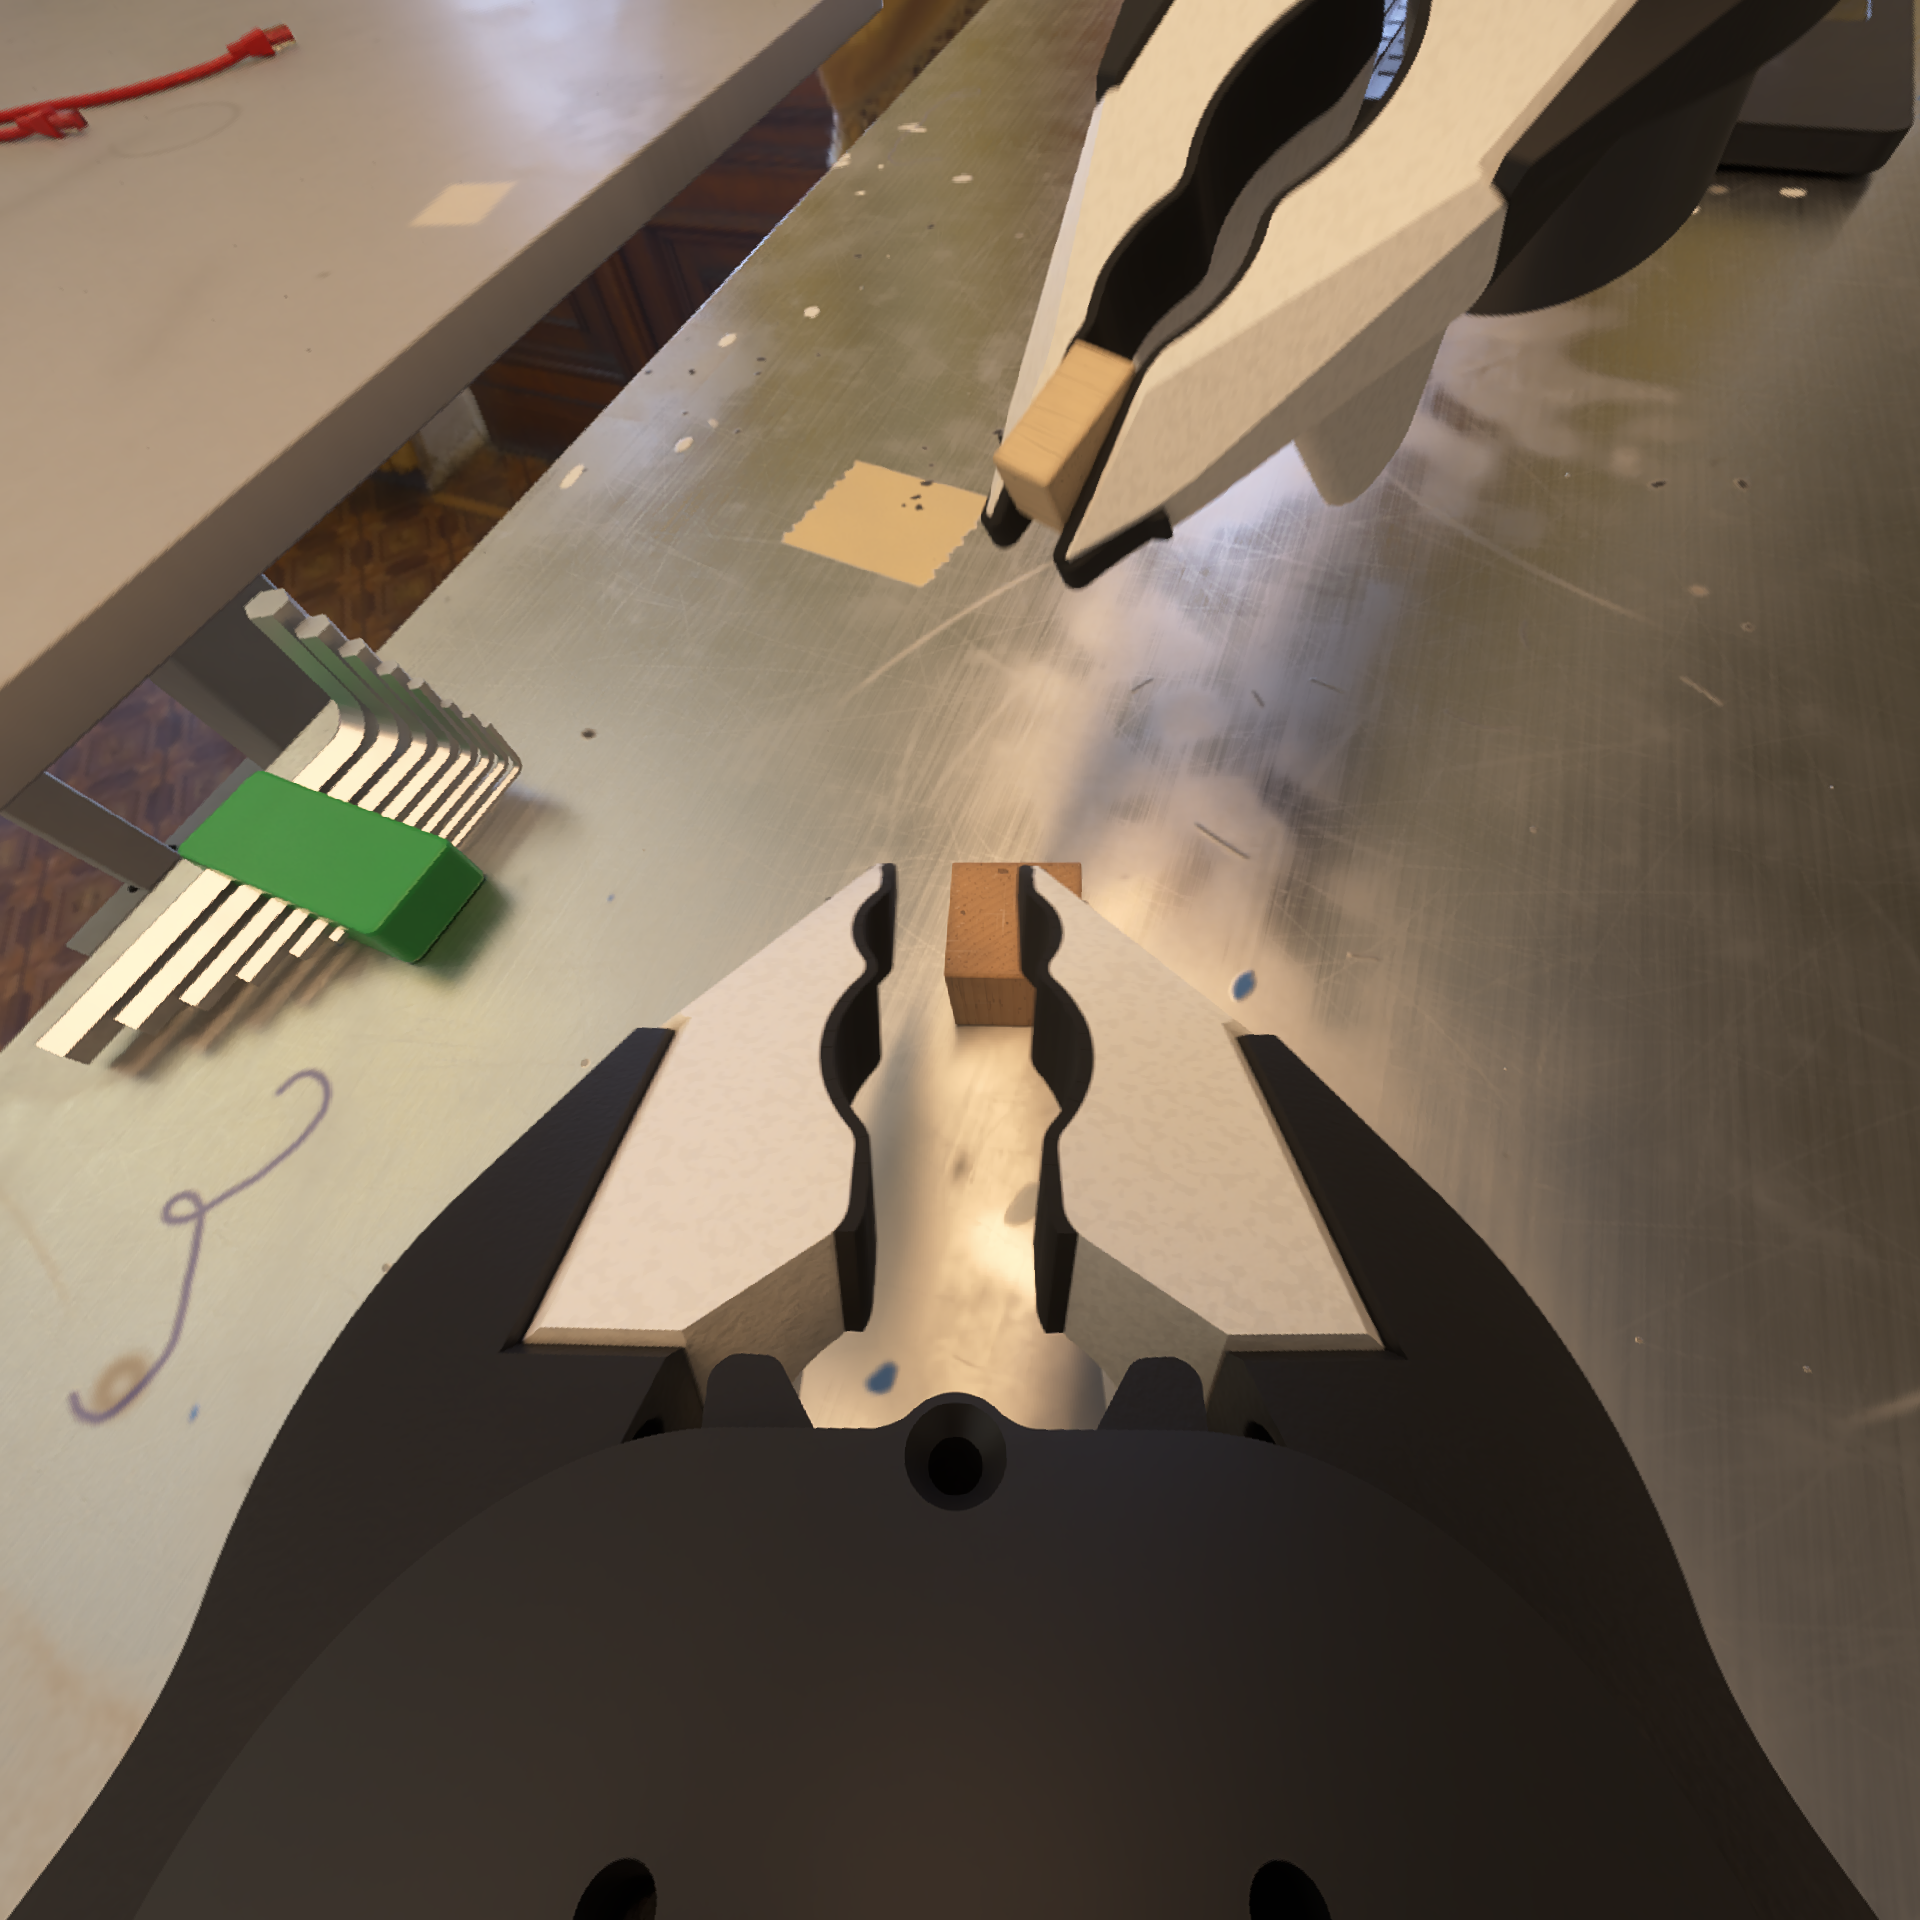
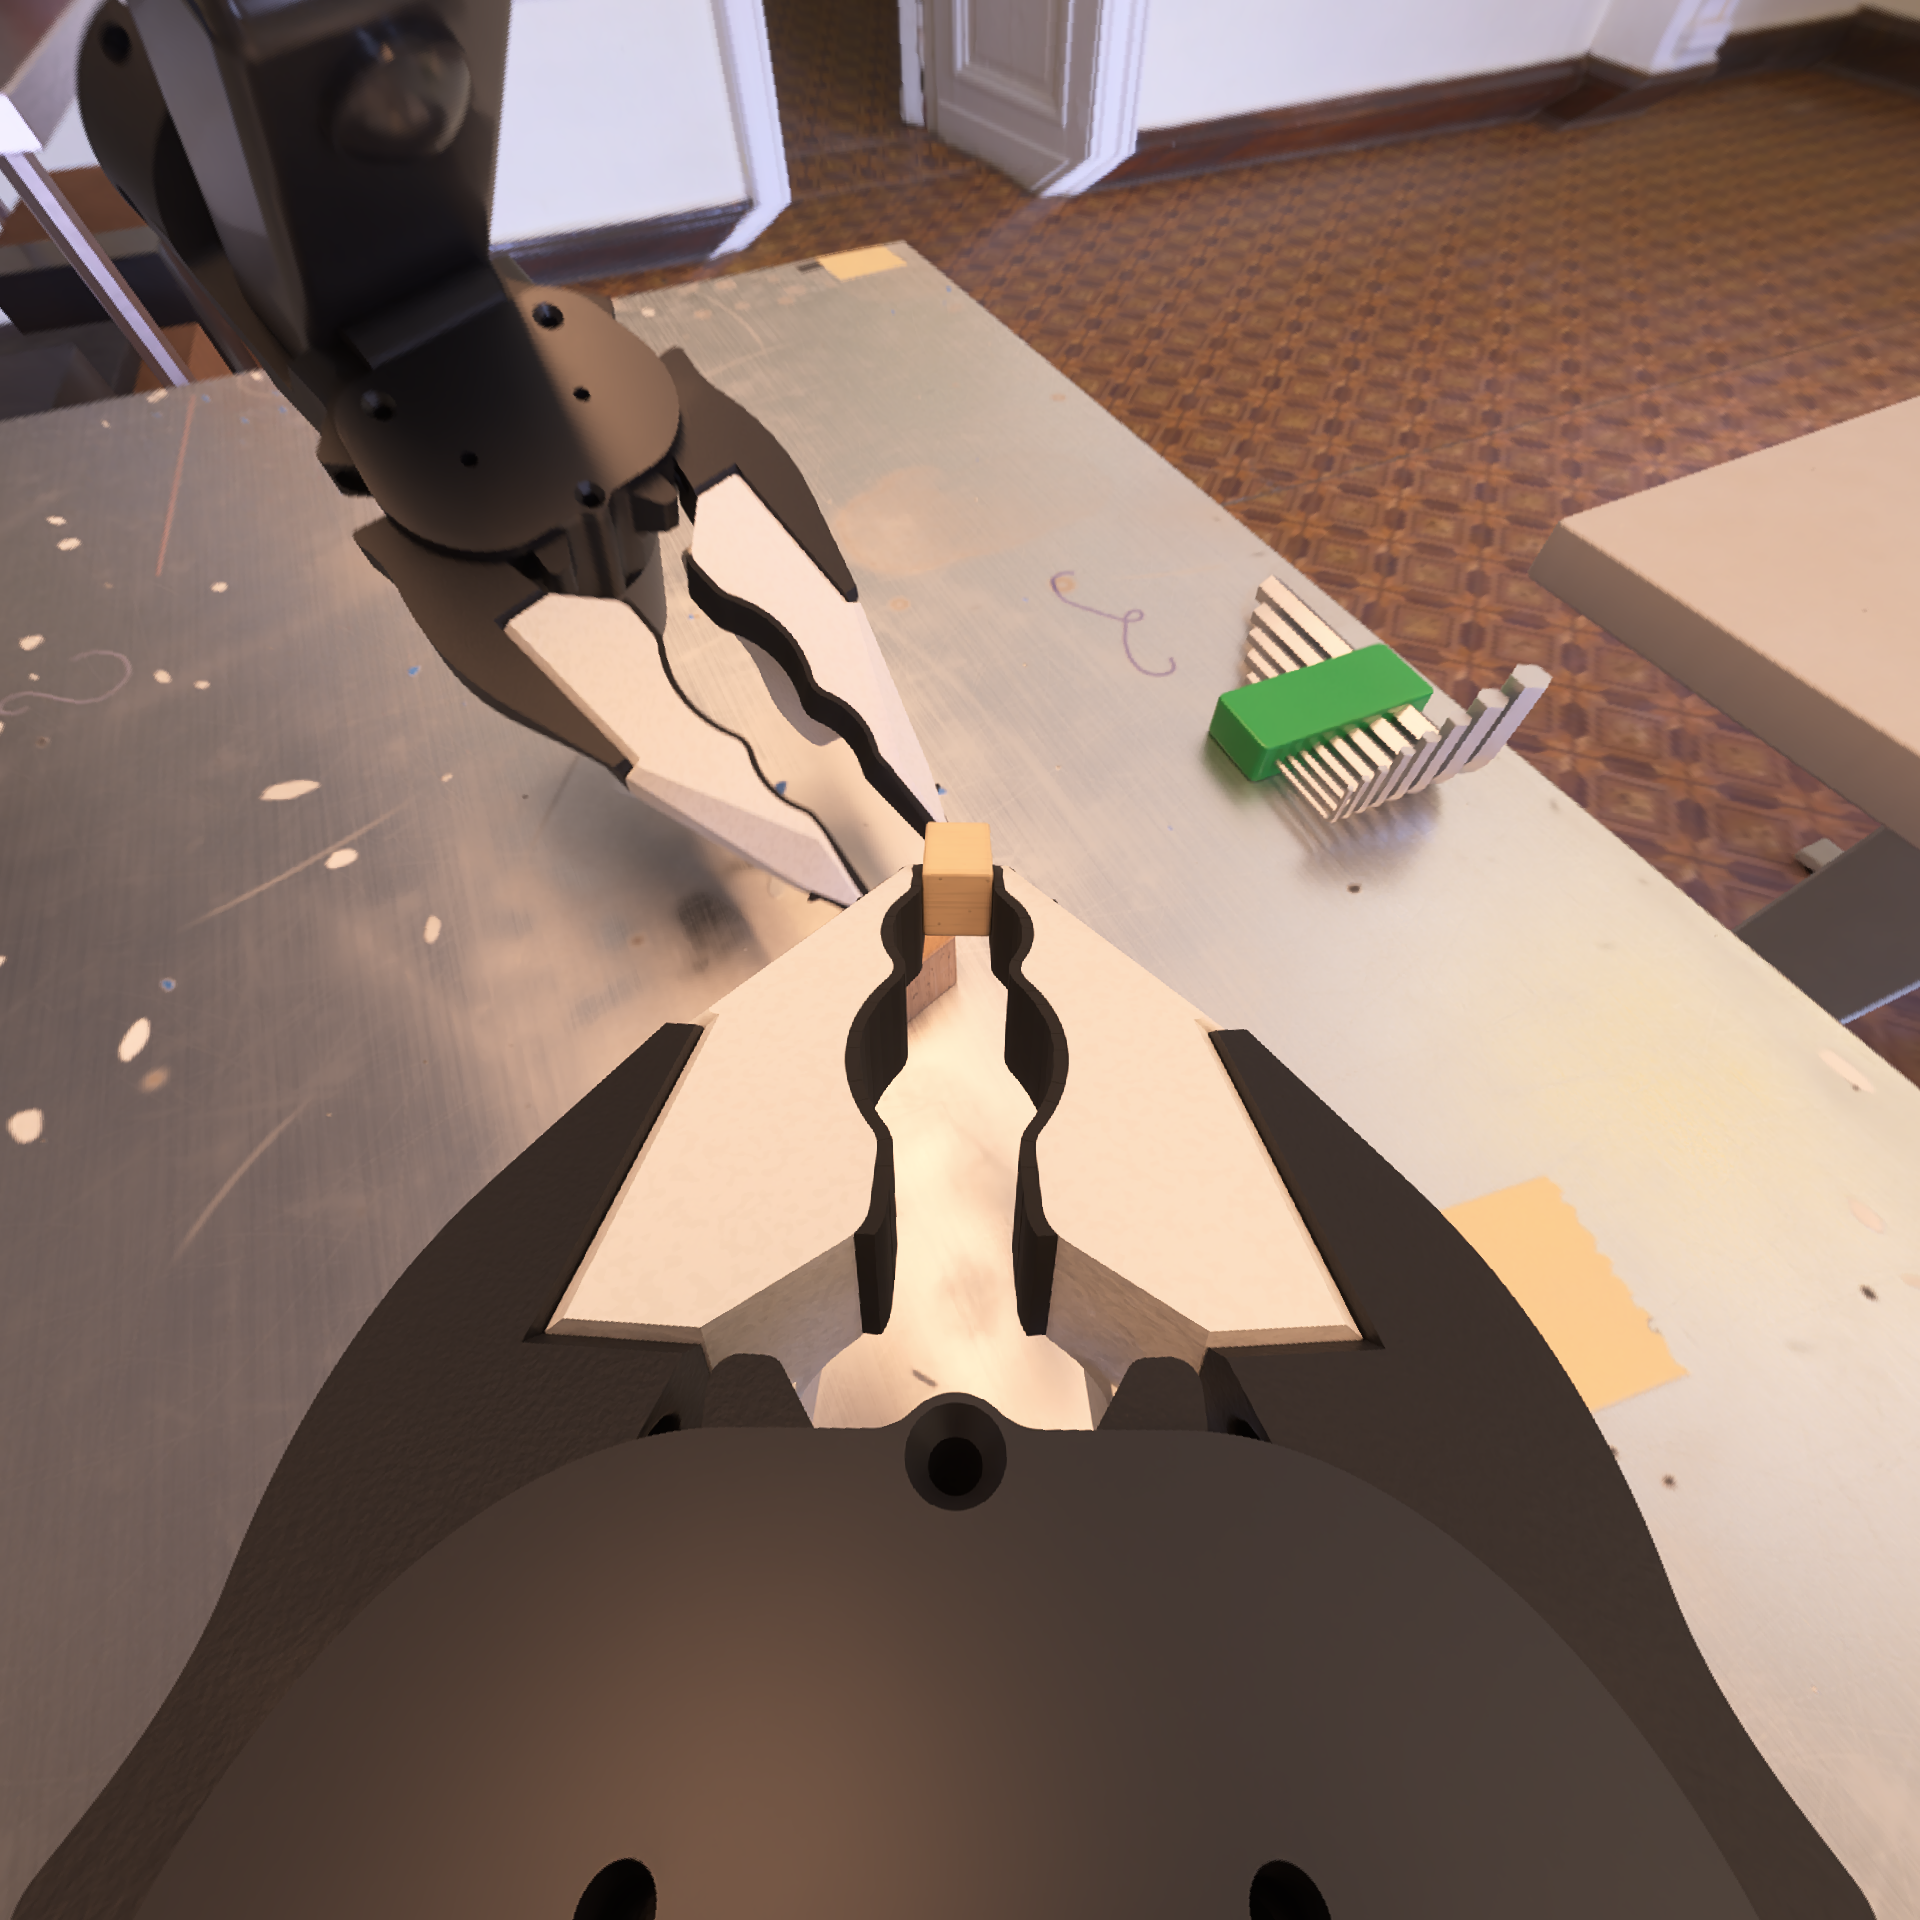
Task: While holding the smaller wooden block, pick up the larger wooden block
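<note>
The right claw [image 2: 958, 902] pinches the smaller wooden block [image 2: 956, 883] aloft, freeing the open, empty left claw [image 1: 956, 883] to straddle, seemingly off-centre, the larger wooden block [image 1: 982, 951] on the table [image 1: 1455, 831].

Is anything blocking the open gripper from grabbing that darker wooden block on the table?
Nothing visible does. The larger wooden block already sits between the left gripper jaws, near their right side. The right gripper, holding the smaller wooden block, hangs apart, above.

Green-handled hex key set [image 1: 322, 862] on scratched metal table [image 1: 1455, 779]; tan patch [image 1: 883, 525] nearby; red cable [image 1: 135, 88] on neighbouring table.
</note>
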